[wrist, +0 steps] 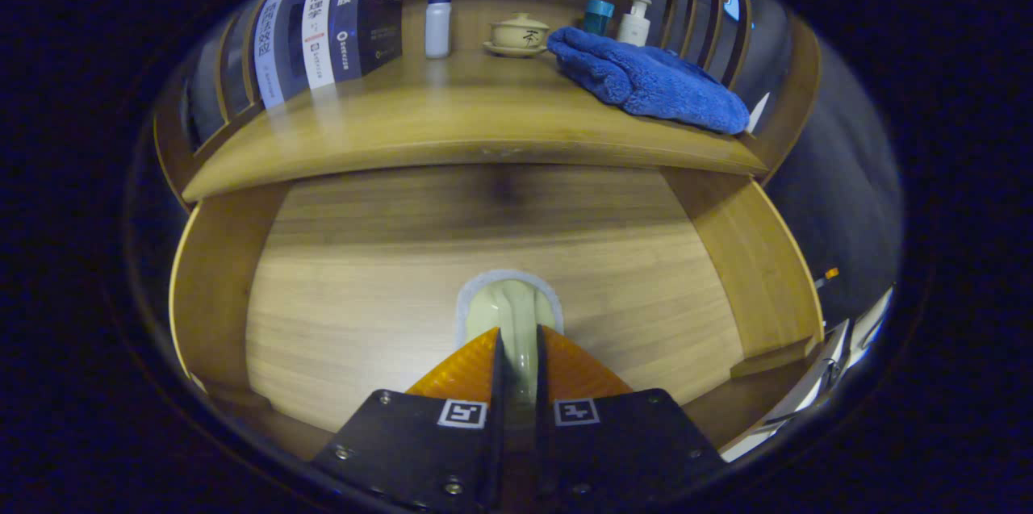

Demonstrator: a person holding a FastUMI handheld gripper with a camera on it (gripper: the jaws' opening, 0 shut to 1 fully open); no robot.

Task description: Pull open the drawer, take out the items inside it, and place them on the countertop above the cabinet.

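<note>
Though handle [514,319] part-hidden, gripper [516,348] clamped.

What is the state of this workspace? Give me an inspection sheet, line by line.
Surface: wooden countertop above the open wooden drawer.
Job's things: pale green flat packet with a lighter rim, in the drawer, between the fingers.
Clutter: on the countertop, a row of upright books, white bottle with blue cap, beige lidded ceramic bowl on a saucer, fluffy blue towel, teal cup, white pump bottle.
Grippers: gripper shut on the packet, both fingers pressing its sides.
Cables: nothing seen.
Surroundings: dark booth; pale objects beside the drawer, too blurred to tell.
</note>
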